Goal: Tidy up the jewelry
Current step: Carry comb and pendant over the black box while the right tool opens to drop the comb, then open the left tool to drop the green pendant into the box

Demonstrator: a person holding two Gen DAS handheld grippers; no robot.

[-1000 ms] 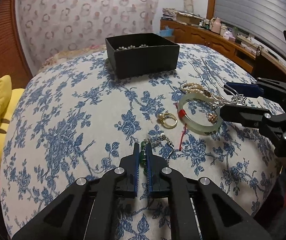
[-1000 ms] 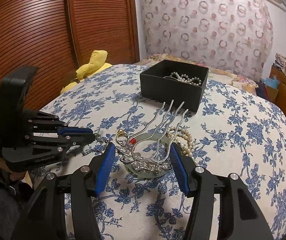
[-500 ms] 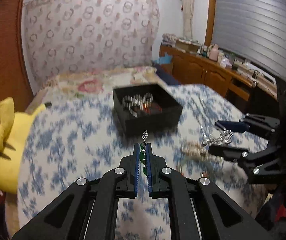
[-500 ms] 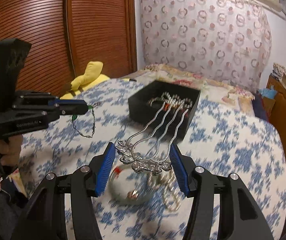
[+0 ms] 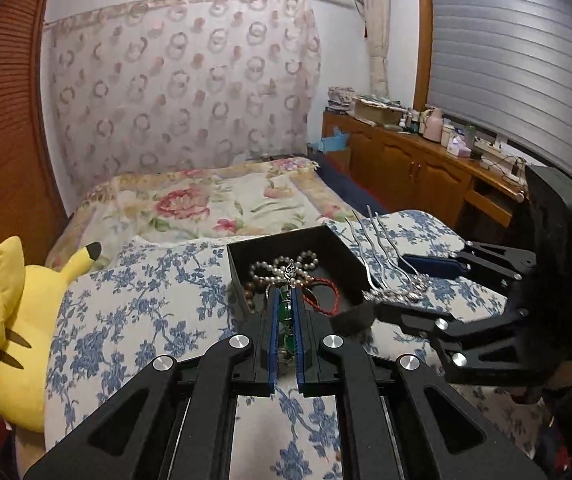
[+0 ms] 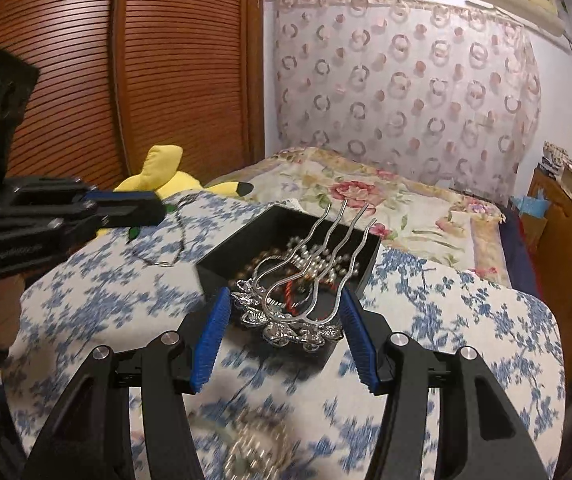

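Right tongs (image 6: 283, 326) grip silver hair comb (image 6: 298, 304) over the black box (image 6: 366, 264); left tongs (image 6: 157, 212) dangle a green-beaded chain (image 6: 165, 240) beside it.

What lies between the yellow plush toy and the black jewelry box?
Only blue-floral bedcover lies between the yellow plush toy and the black open-top jewelry box; the left wrist view shows nothing resting on that stretch.
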